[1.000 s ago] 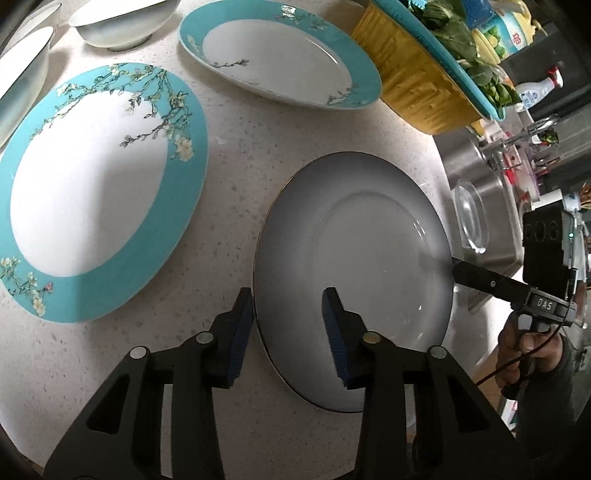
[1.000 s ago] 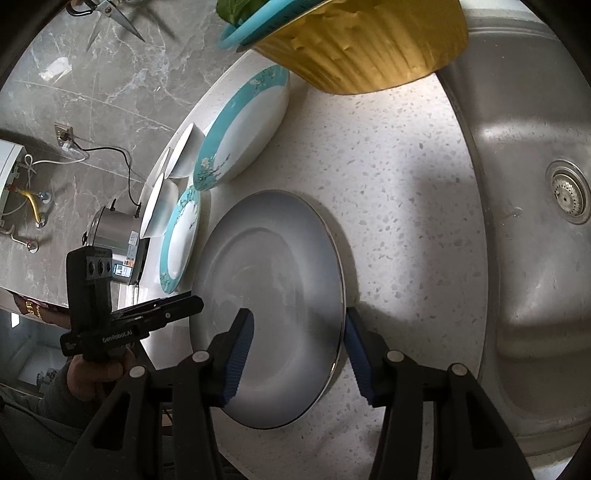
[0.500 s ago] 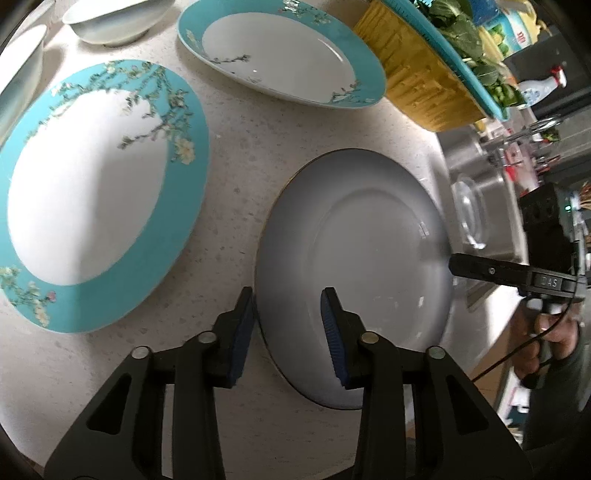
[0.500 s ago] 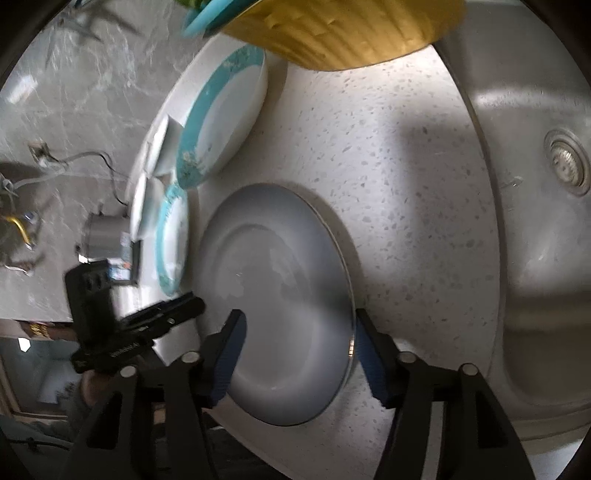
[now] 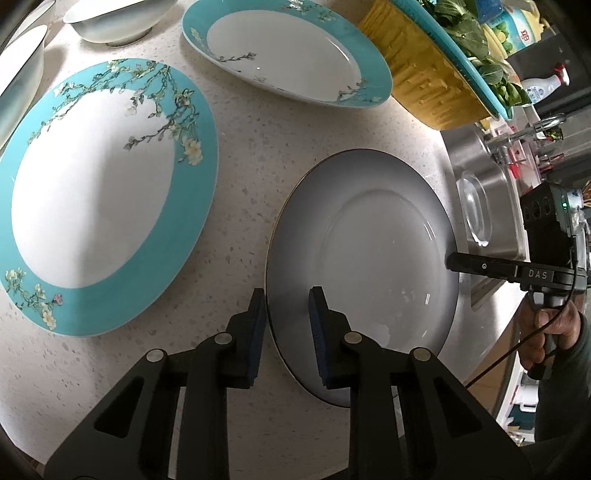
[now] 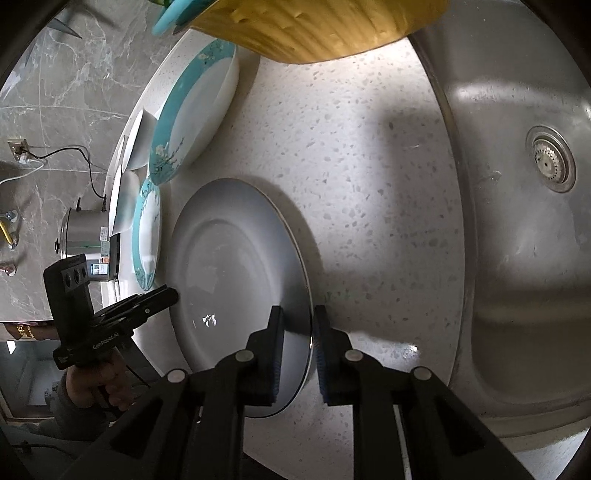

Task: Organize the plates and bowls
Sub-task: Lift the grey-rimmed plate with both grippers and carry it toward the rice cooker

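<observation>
Here we stood at a speckled counter, with the steel sink on its right side. Two turquoise-rimmed plates lay on it, the large floral plate to the left and a second floral plate at the far side, beside a yellow basket of greens; two white bowls stood in the far left corner.

The grey plate lay near us, close to the sink edge, and it was the thing in hand. Our left gripper had its fingers narrow and closing over the plate's left rim, one pad outside and one over the plate, though we could not tell if they pressed it. Our right gripper was closing on the opposite rim, and its pads seemed to touch the rim from both sides.

We judged that this was the grasping step, with the lift not yet begun. The next move called for both grips to be firm, then an even raise with the plate level, and a carry to the left, probably onto the large floral plate.
</observation>
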